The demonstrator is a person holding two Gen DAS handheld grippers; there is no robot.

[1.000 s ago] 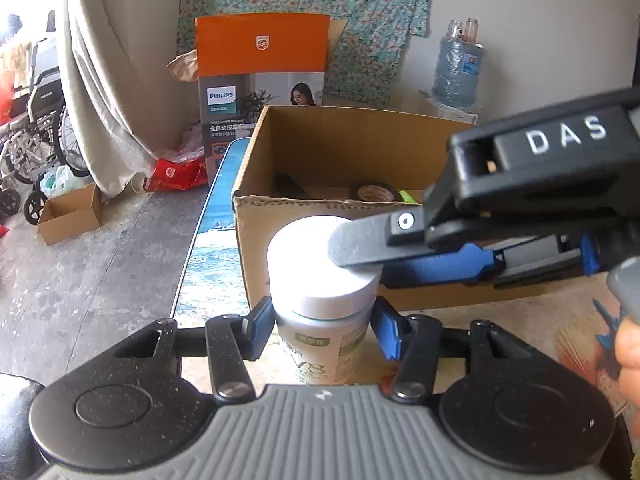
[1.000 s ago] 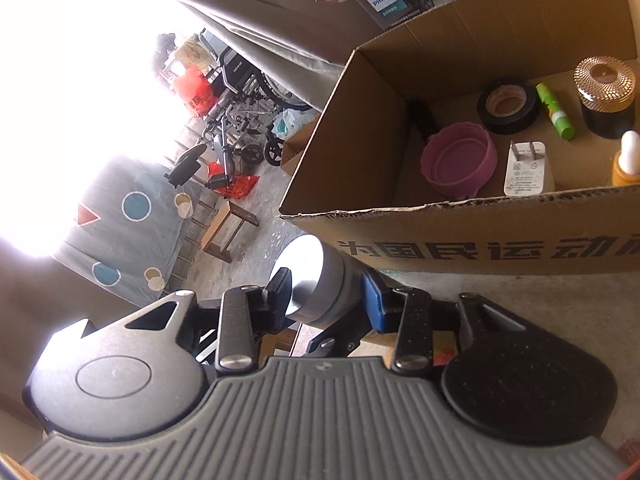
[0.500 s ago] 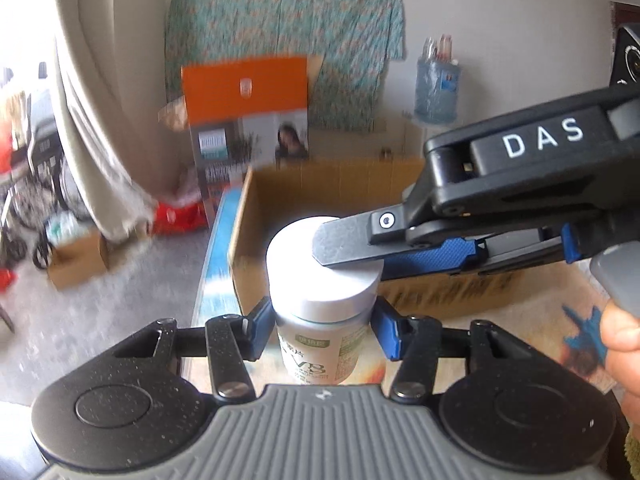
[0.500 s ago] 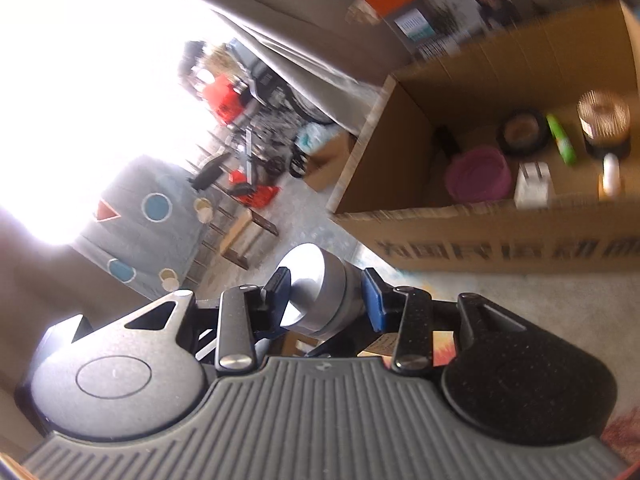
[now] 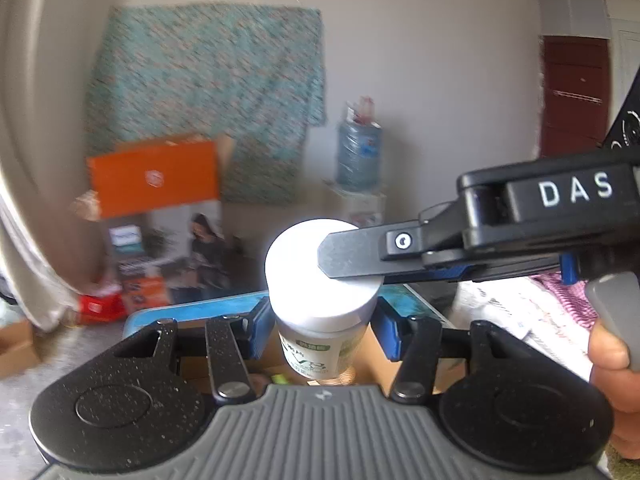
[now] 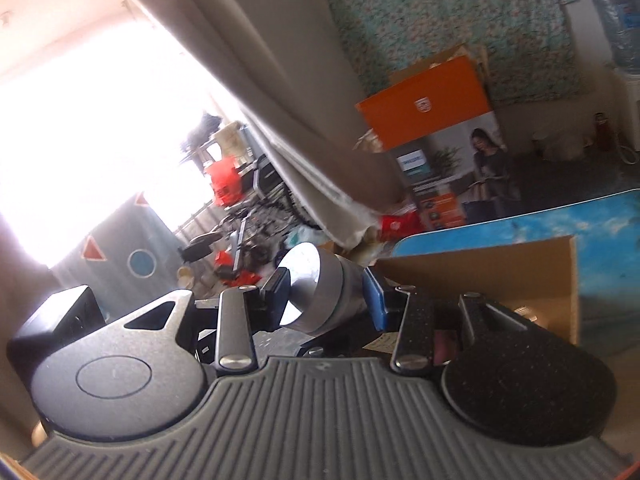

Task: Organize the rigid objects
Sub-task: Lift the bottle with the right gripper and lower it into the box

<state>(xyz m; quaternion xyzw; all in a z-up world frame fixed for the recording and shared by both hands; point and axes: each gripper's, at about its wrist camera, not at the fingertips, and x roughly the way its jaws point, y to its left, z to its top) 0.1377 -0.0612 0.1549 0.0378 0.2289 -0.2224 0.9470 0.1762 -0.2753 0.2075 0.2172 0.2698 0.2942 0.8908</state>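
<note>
A white-capped bottle (image 5: 320, 312) with a green-printed label is pinched between the blue pads of the left tongs (image 5: 322, 326), at the lower centre of the left wrist frame. Its white cap (image 5: 298, 270) is gripped from the right side of that frame by the right tongs (image 5: 350, 258), which bear the letters DAS. In the right wrist frame the same cap (image 6: 320, 286) is seen clamped between the blue pads of the right tongs (image 6: 326, 294), just left of centre. A cardboard box (image 6: 500, 270) is seen at the lower right of that frame, resting on a blue-patterned surface (image 6: 608, 220). An orange carton (image 5: 154, 178) is blurred at the left of the left wrist frame.
</note>
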